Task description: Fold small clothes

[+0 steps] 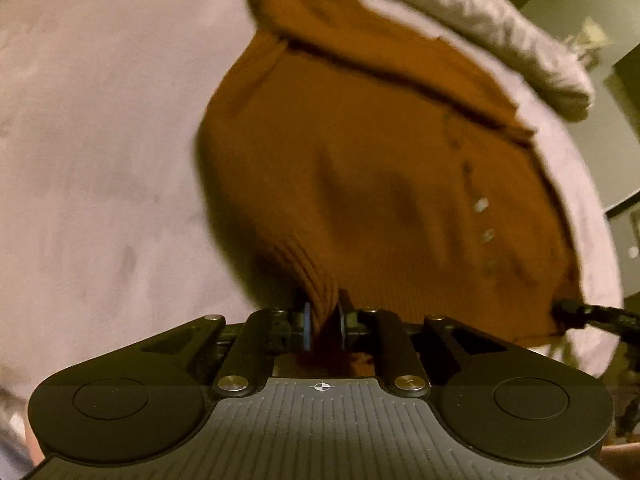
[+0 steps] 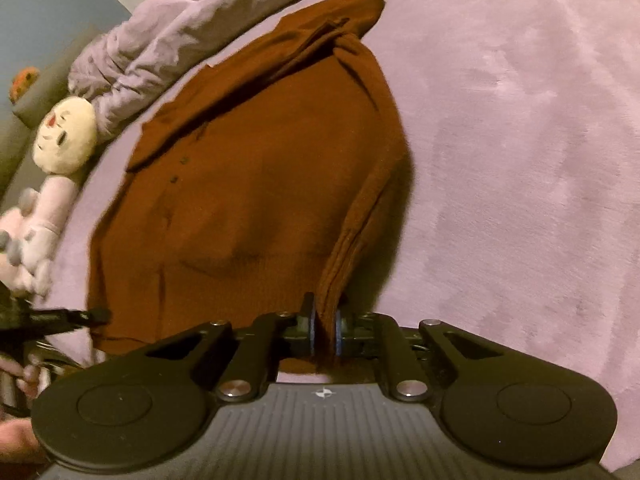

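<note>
My left gripper has its jaws pinched nearly together on a bunched fold of ribbed hem at the bottom of the rust-brown cardigan. The cloth rises straight out from between the two pads and spreads away from me across the pale lilac bed. From this view the garment lies directly ahead of the jaws, its body lifted a little near the hem and casting a dark shadow on the cover at its left edge. A row of small buttons runs down its right part, and a folded sleeve or collar band crosses the far end.

My right gripper is likewise closed down, its jaws gripping a ribbed edge of the same cardigan, where a long narrow fold of knit, a sleeve or side edge, comes down from the far shoulder into the pads. The main body of the garment spreads ahead and to the left of these jaws, flat on the bed, with the button line towards the left.

Each wrist view catches the other gripper's black tip at the opposite hem corner: the right one at the right edge of the left view, the left one at the left edge of the right view.

Beyond the cardigan lies a rumpled lilac blanket, and beside it a plush doll with a cream face and pink body.
</note>
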The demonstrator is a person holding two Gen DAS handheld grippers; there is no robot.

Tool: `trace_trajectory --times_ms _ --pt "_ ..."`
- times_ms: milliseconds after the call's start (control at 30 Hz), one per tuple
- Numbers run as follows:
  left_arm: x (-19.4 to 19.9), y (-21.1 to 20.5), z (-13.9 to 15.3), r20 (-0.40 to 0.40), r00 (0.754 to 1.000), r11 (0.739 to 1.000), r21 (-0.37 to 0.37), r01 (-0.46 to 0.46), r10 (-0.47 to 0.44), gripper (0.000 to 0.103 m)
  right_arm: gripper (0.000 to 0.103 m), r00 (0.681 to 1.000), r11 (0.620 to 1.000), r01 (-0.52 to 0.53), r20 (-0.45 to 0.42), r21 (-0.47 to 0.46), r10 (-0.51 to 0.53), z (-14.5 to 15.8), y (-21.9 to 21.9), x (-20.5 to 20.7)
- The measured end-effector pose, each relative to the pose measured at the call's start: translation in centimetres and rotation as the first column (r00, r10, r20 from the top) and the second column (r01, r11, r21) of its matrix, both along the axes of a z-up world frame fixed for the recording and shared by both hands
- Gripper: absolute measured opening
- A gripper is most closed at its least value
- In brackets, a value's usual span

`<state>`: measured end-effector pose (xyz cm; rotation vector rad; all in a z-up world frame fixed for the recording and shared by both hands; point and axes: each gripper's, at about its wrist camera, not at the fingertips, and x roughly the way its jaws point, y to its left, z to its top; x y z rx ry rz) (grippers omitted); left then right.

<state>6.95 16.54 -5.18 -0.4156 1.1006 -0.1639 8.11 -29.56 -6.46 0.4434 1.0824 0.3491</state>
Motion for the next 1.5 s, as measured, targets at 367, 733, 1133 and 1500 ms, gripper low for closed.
trace_trajectory --times_ms 367,733,1133,1500 --pt "6.9 0.9 6.0 0.266 0.955 0.991 -0.040 -0.128 0.134 0.014 0.007 0.973 0.992 0.079 0.208 0.094 -0.097 4.5 1.4 6.6" --pt "11.9 -0.4 2.6 0.257 0.958 0.959 0.213 -0.186 0.128 0.024 0.012 0.946 0.972 0.153 0.312 -0.176 -0.092 3.7 4.2 12.2" --pt "11.0 1.9 2.0 0.285 0.958 0.964 0.248 -0.098 0.025 0.062 0.034 0.914 0.934 0.017 0.384 -0.358 0.131 3.5 3.5 11.8" --pt "14.0 -0.9 0.1 0.234 0.970 0.956 0.292 -0.005 -0.066 0.048 0.040 0.915 0.885 -0.092 0.312 -0.457 0.257 2.1 6.7 15.7"
